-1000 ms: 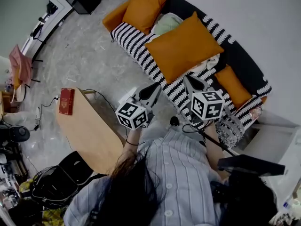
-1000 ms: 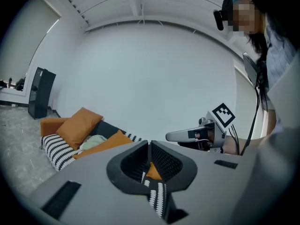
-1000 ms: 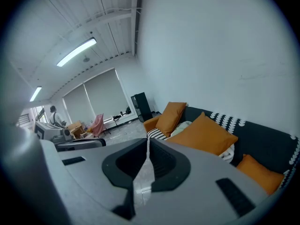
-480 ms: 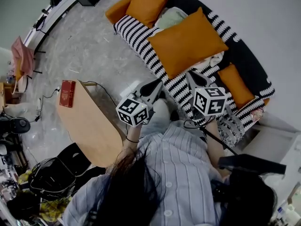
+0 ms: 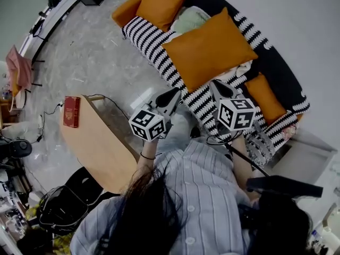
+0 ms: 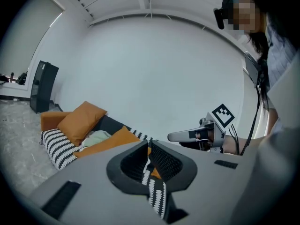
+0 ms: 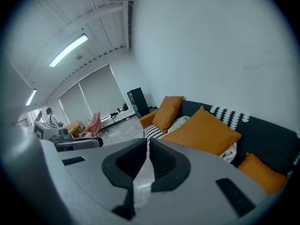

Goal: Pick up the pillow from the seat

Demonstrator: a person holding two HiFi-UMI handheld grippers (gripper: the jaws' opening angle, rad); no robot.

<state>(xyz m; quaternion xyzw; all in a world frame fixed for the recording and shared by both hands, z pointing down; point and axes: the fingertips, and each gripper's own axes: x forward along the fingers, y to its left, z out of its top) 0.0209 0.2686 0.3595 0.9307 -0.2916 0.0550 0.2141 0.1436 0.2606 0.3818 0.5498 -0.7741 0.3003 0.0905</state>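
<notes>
A large orange pillow [image 5: 210, 48] lies on the seat of the black-and-white striped sofa [image 5: 154, 49]; it also shows in the right gripper view as the pillow [image 7: 204, 131] and in the left gripper view as the pillow [image 6: 108, 140]. Another orange pillow [image 5: 162, 1] leans at the sofa's far end, and a small one [image 5: 264, 96] sits at the near end. My left gripper [image 5: 175, 93] and right gripper [image 5: 213, 85] hang just in front of the sofa's front edge, both shut and empty, short of the large pillow.
A wooden coffee table [image 5: 98, 142] with a red book [image 5: 71, 111] stands to my left. A pale green cloth [image 5: 188, 21] lies behind the large pillow. A black speaker [image 7: 138, 101] stands beyond the sofa. Bags and clutter [image 5: 64, 209] crowd the floor at lower left.
The view has shifted slightly; both grippers hold about the same spot before the sofa, jaws still shut.
</notes>
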